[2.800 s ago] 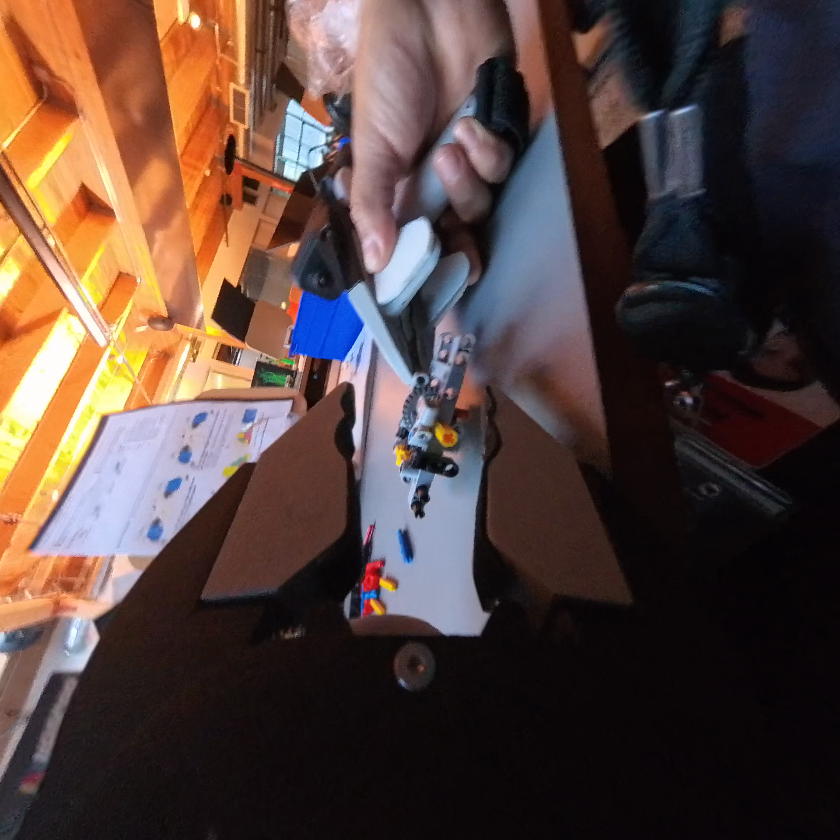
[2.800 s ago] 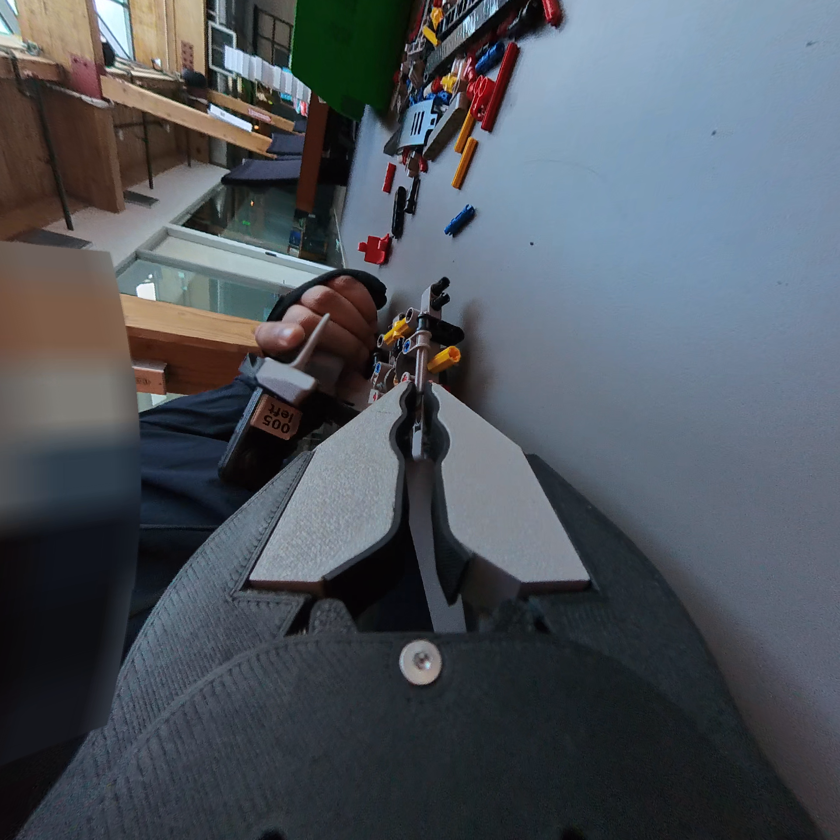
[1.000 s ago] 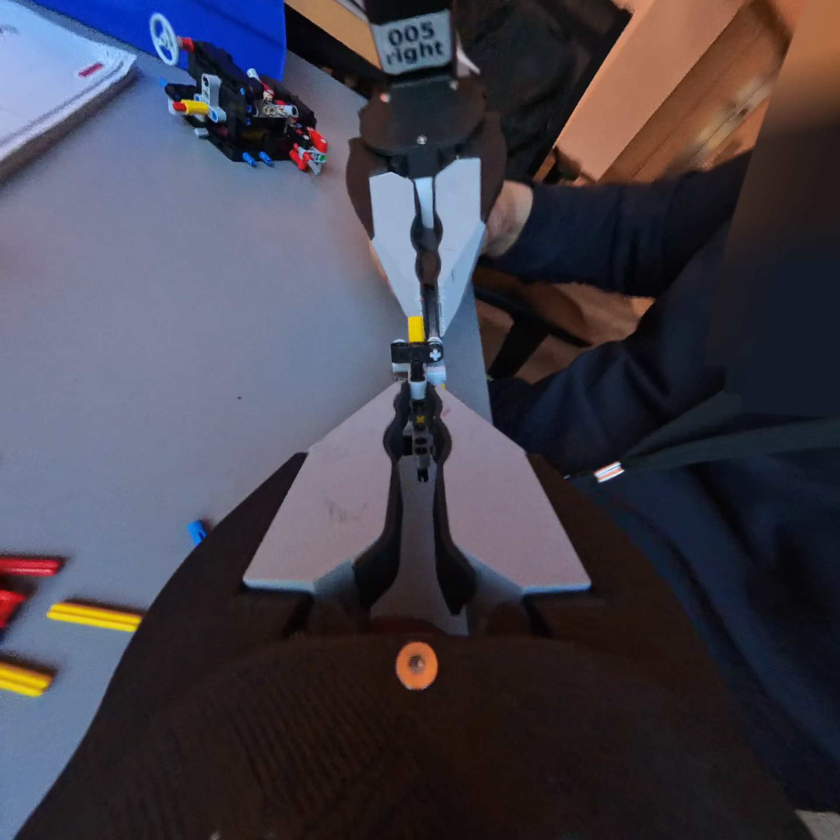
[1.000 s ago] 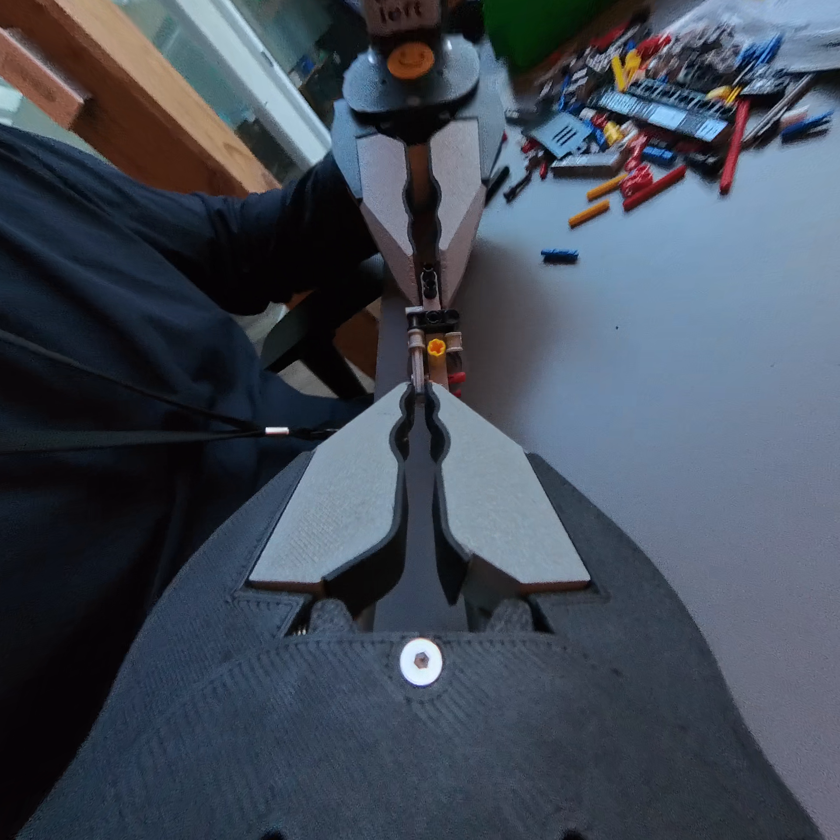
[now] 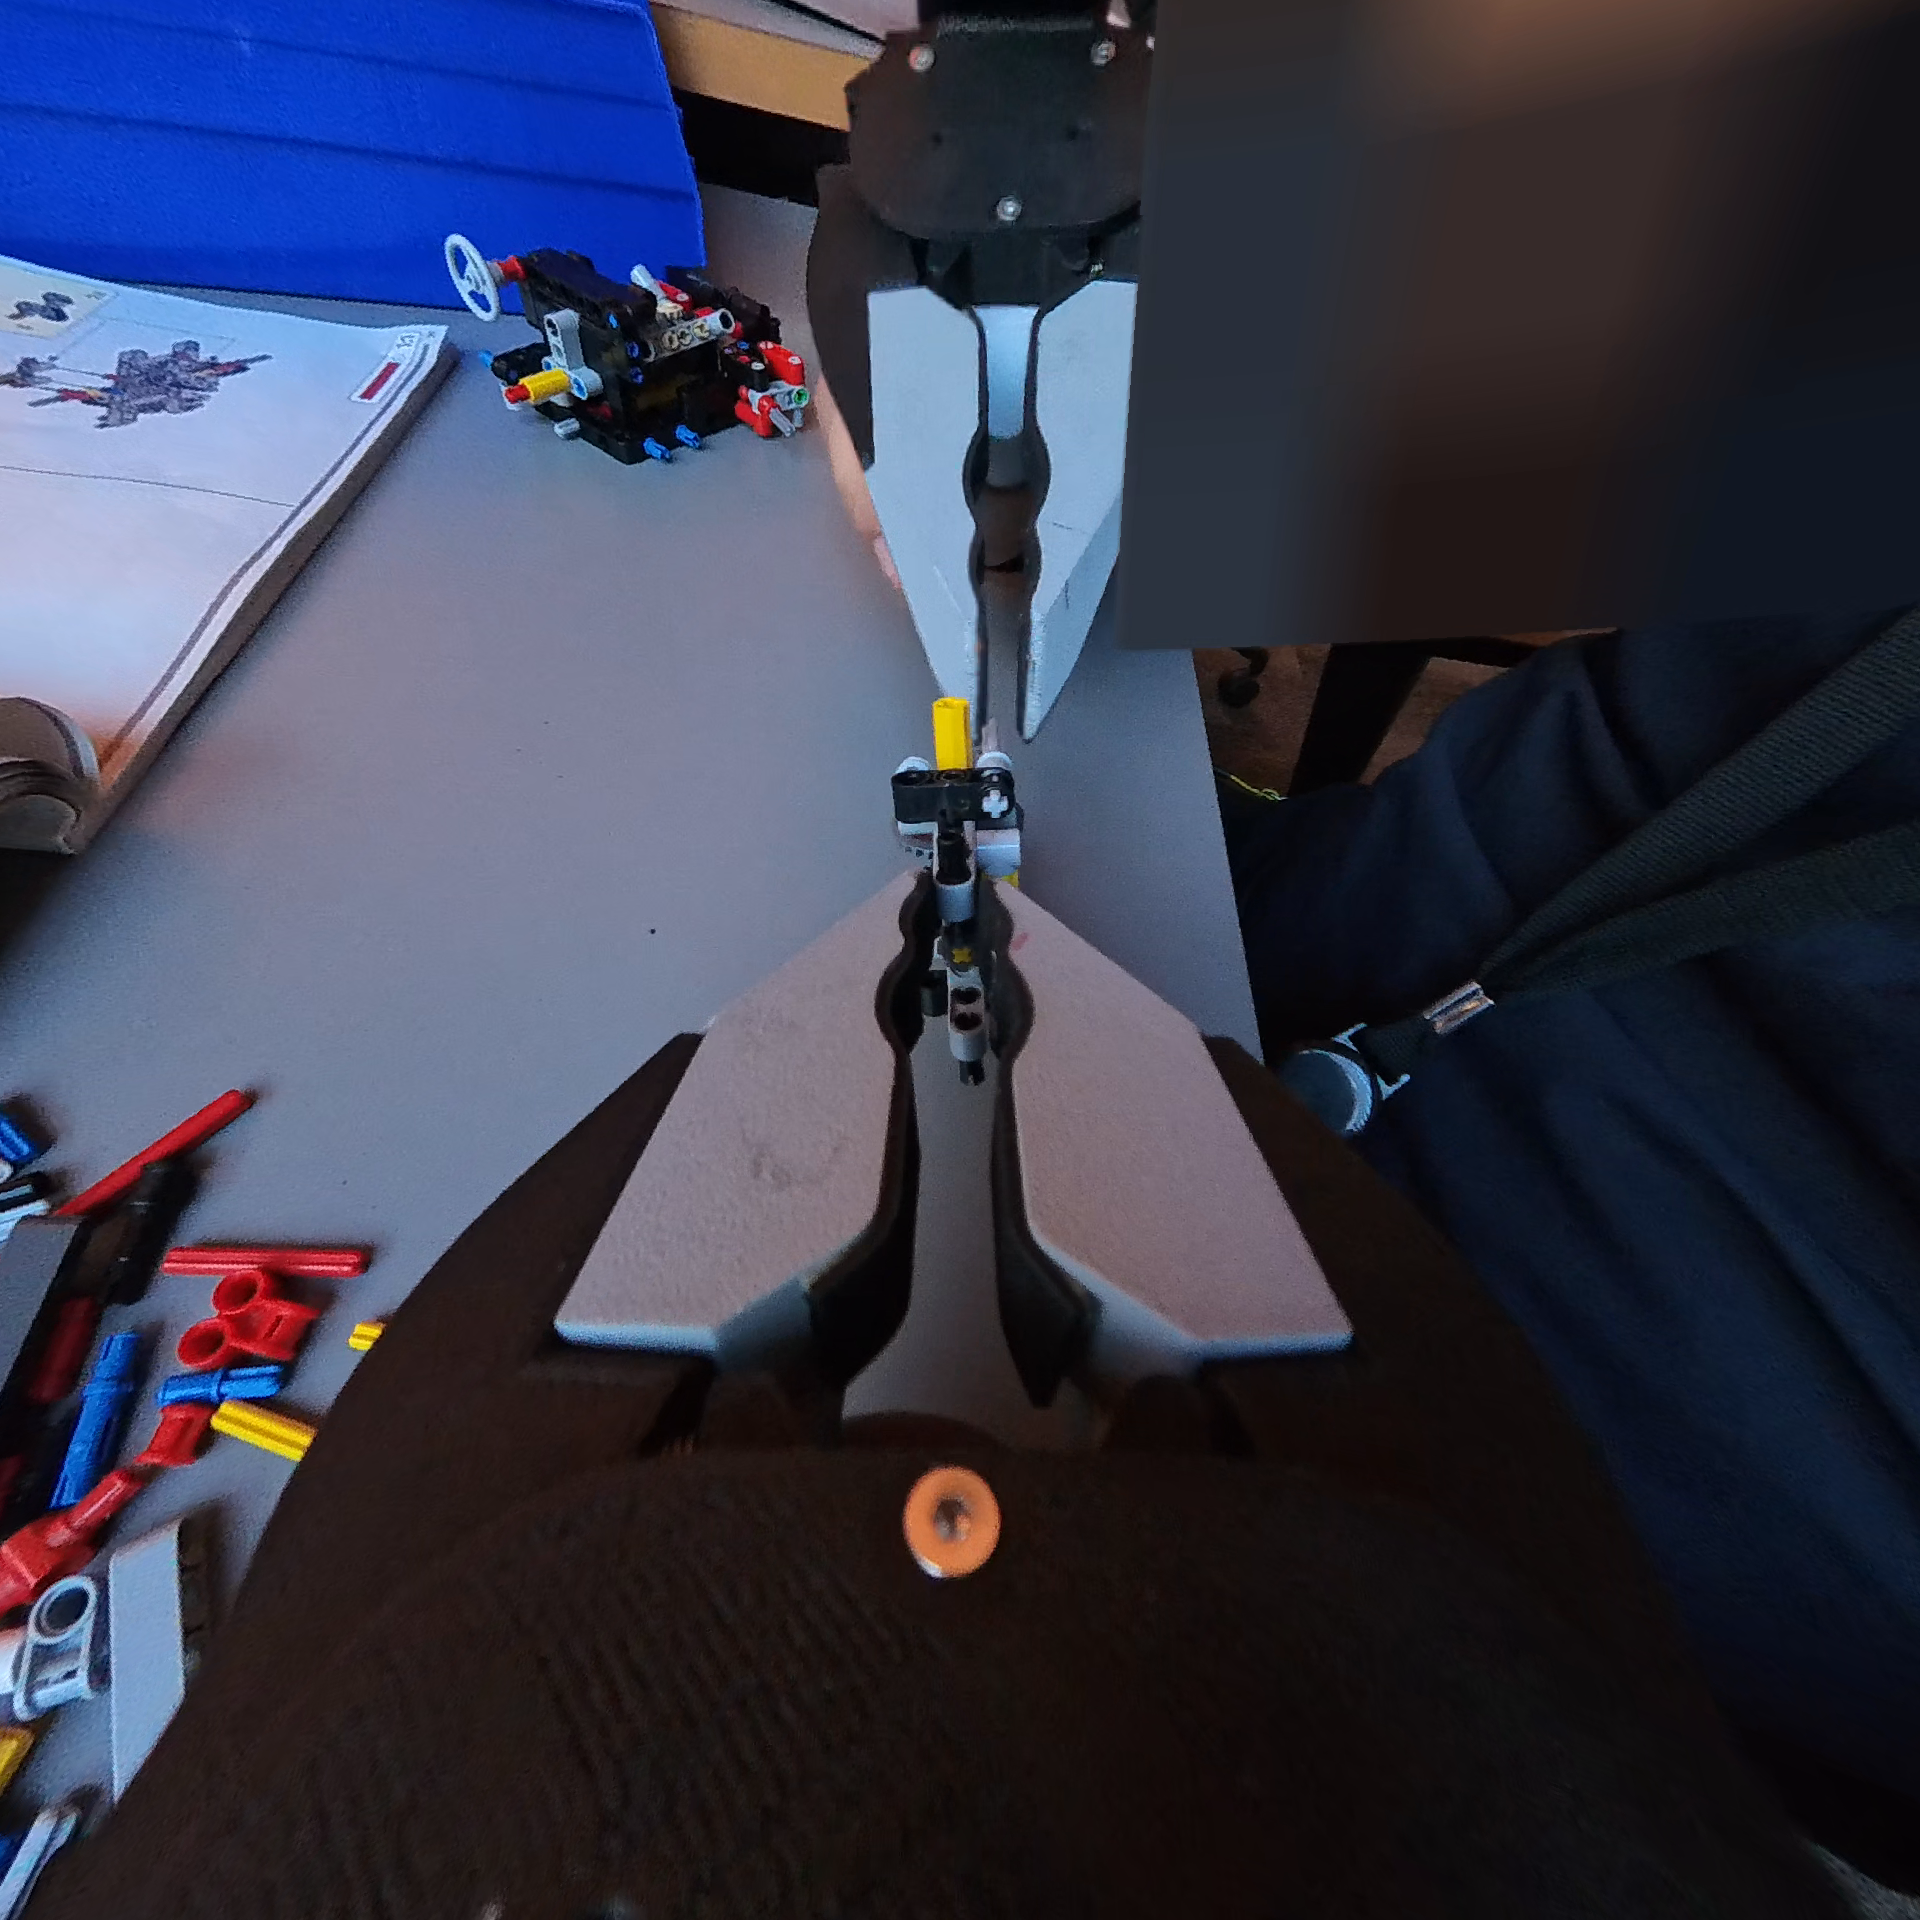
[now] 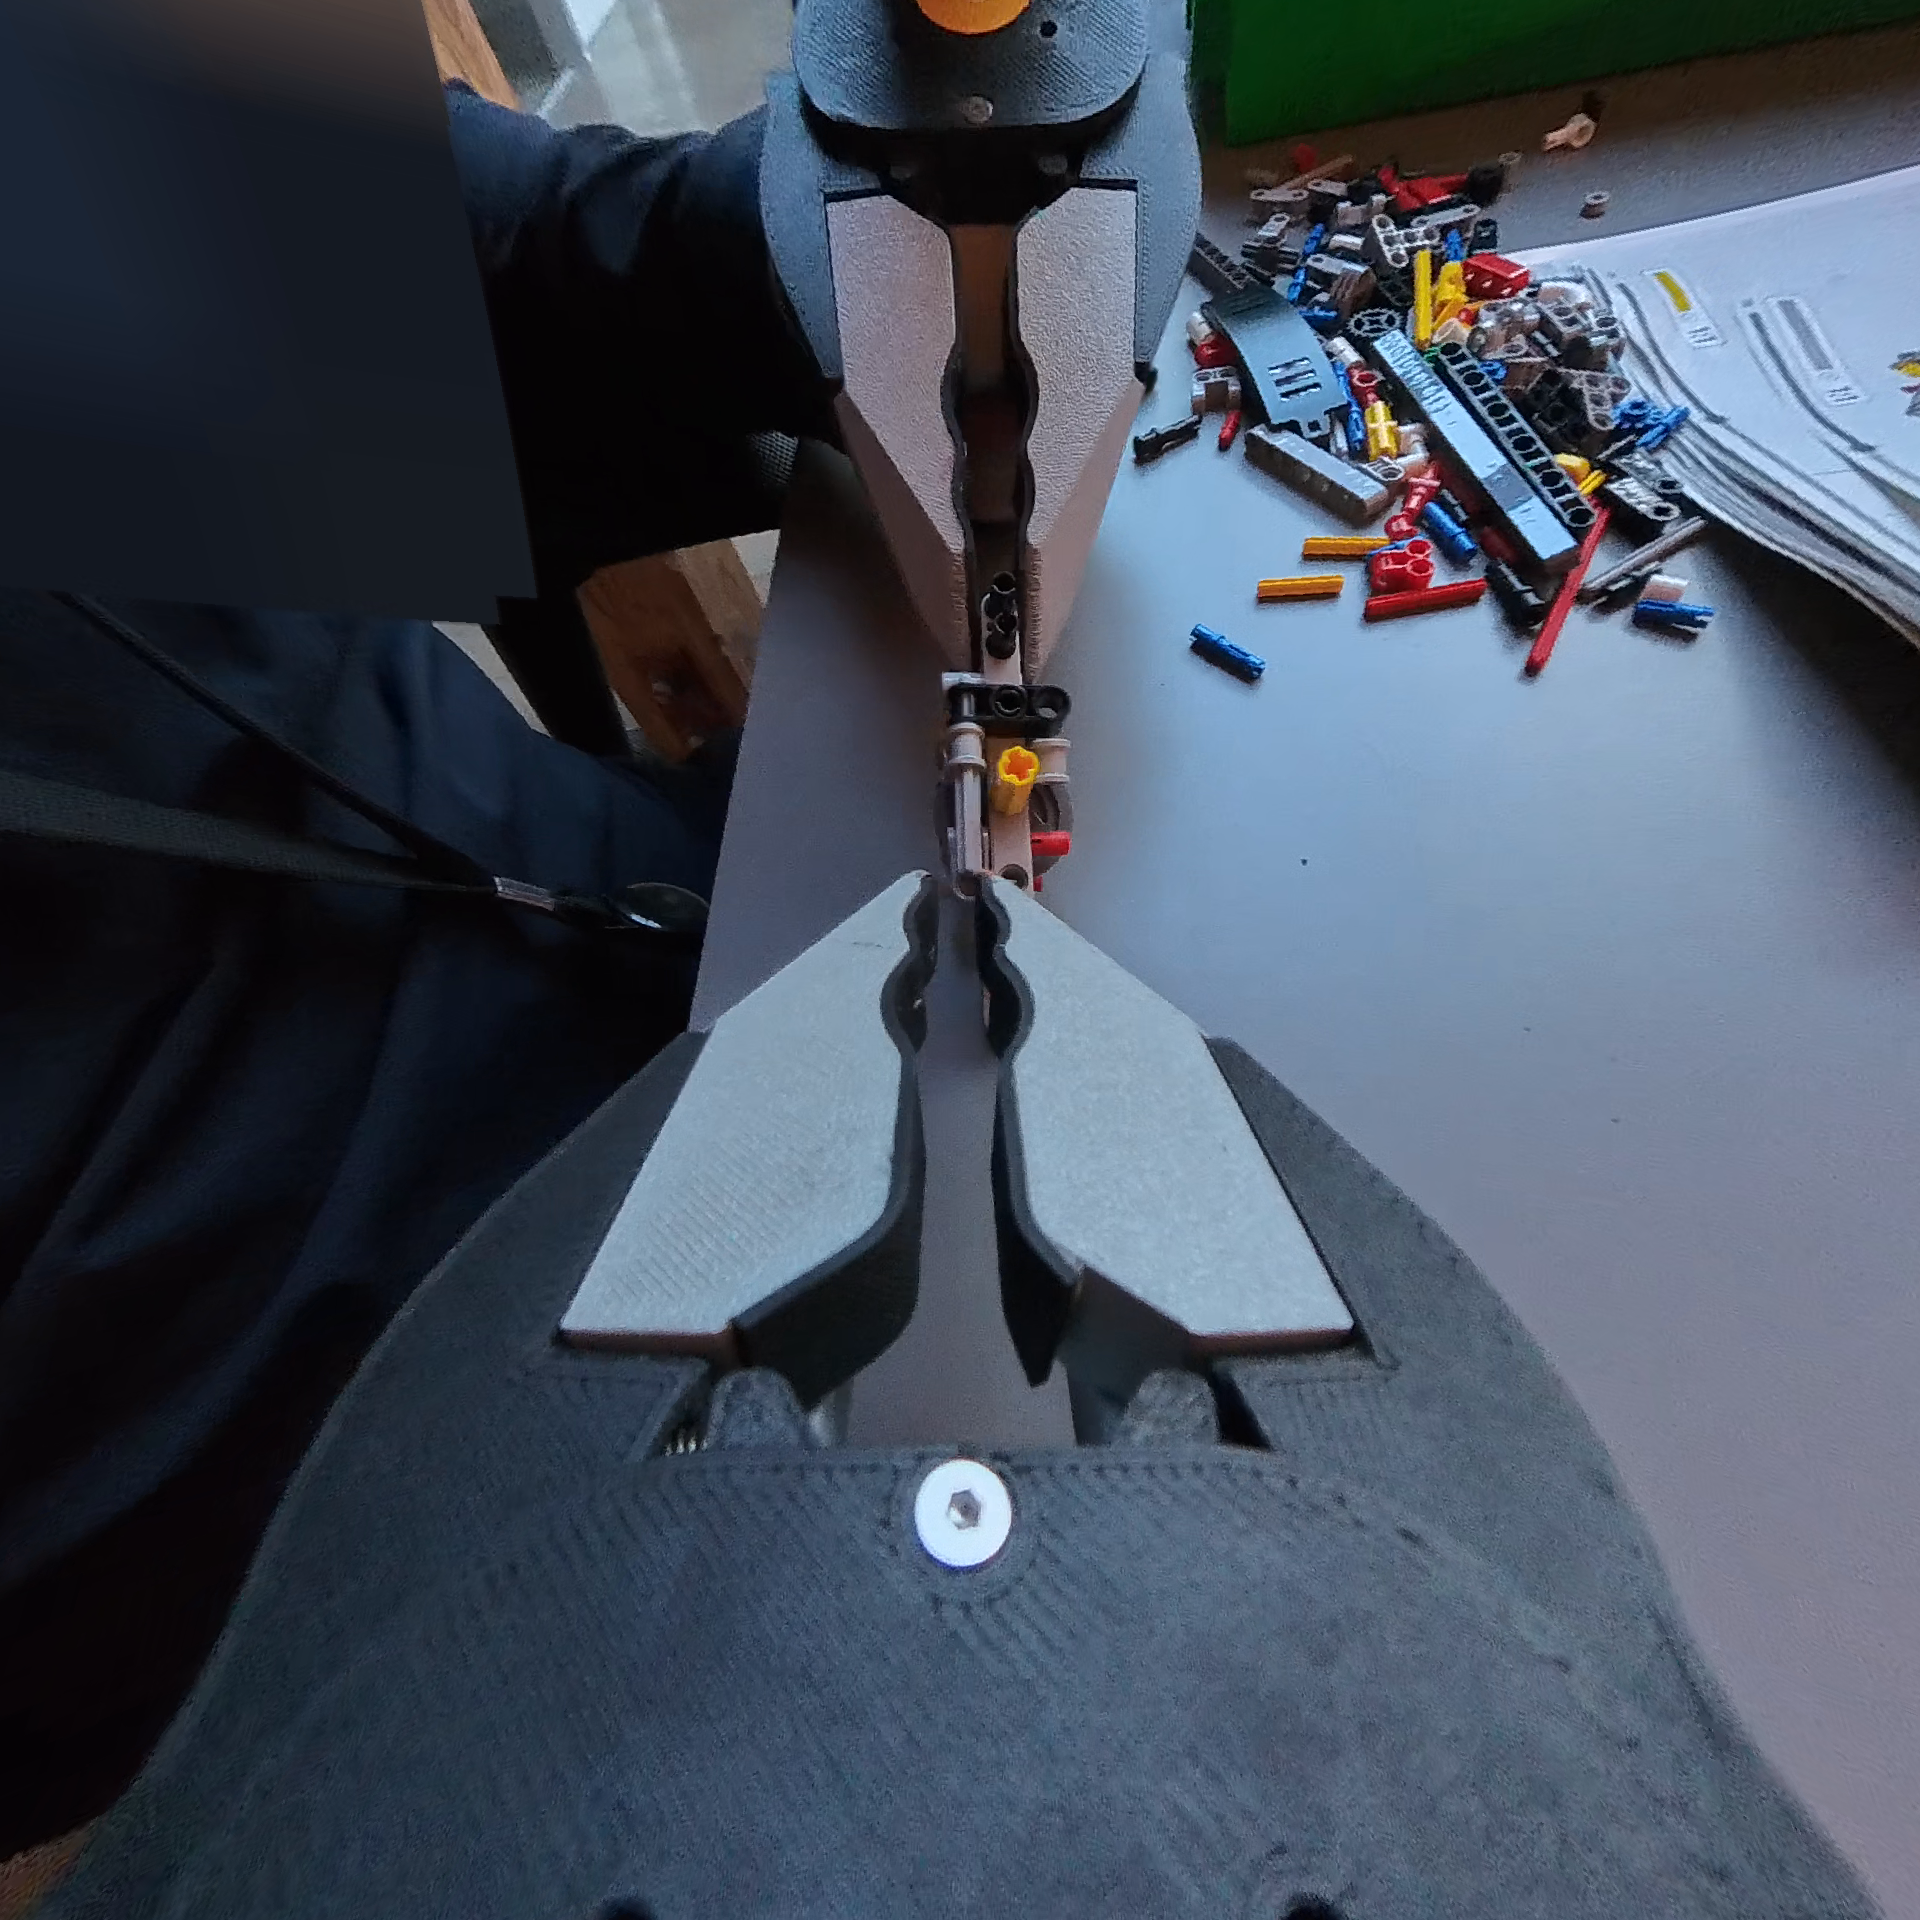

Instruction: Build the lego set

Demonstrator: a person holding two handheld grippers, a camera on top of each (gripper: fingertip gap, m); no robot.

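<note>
Gripping small brick assembly, left tool; parts pile right-view only.

We see a smooth grey bench filling most of both views, its near edge running beside a dark-clothed lap. Past that edge stands pale wooden furniture. A blue bin and a green box close the far side.
</note>
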